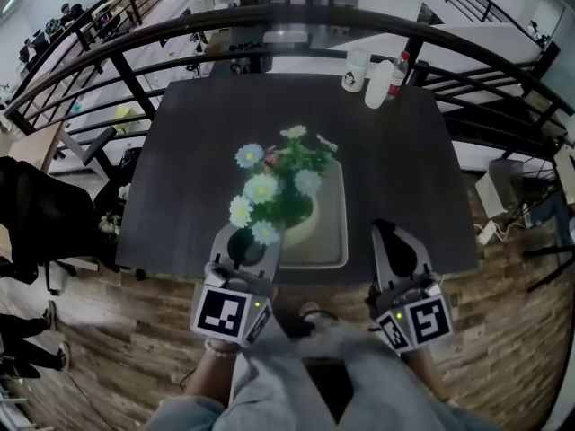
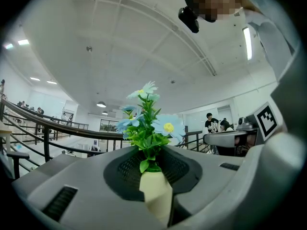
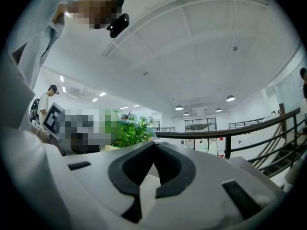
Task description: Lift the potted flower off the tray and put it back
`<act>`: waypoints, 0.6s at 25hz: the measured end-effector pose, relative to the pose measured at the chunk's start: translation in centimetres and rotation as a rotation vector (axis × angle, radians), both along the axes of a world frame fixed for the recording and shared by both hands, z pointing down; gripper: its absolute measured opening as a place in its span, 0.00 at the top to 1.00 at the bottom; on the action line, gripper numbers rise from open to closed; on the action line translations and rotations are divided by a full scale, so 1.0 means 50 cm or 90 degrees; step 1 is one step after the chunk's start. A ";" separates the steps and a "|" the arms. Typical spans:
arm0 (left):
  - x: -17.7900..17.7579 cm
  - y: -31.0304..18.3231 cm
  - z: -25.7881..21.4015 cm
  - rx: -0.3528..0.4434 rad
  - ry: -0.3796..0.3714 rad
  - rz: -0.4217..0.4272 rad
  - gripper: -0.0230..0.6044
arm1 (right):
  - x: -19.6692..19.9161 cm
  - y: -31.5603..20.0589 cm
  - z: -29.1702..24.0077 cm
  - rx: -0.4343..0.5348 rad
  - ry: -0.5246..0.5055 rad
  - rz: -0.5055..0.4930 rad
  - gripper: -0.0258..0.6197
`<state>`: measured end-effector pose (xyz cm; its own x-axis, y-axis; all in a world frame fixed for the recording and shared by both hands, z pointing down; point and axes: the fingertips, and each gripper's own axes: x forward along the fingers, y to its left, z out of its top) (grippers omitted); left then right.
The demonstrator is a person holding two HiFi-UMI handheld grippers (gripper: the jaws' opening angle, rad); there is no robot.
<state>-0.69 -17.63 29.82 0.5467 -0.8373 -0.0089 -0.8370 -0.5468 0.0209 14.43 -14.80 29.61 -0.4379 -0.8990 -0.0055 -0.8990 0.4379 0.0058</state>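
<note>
My left gripper has its fingers clamped on the potted flower, over the 9 o'clock half of the tray. Whether it is rising or returning, I can't tell. My right gripper, at 5 o'clock, has narrow, empty fingers. Either way, I keep it upright.

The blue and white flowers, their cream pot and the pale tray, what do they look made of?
Blue and white flowers: likely fabric or plastic, petals uniform, matte. Cream pot: smooth, matte-looking, ceramic or plastic. Pale rectangular tray: smooth with rounded moulded rim, probably plastic.

Head view looks steeply down; gripper views level, apparently sharing flowers.
</note>
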 end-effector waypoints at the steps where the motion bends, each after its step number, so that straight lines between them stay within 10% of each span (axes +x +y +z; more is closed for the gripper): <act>1: 0.004 -0.001 0.001 0.002 0.002 -0.004 0.83 | 0.006 -0.003 -0.001 0.002 0.000 -0.003 0.96; 15: 0.042 -0.022 0.006 0.004 0.017 -0.045 0.83 | 0.052 -0.016 0.011 -0.009 0.004 -0.035 0.96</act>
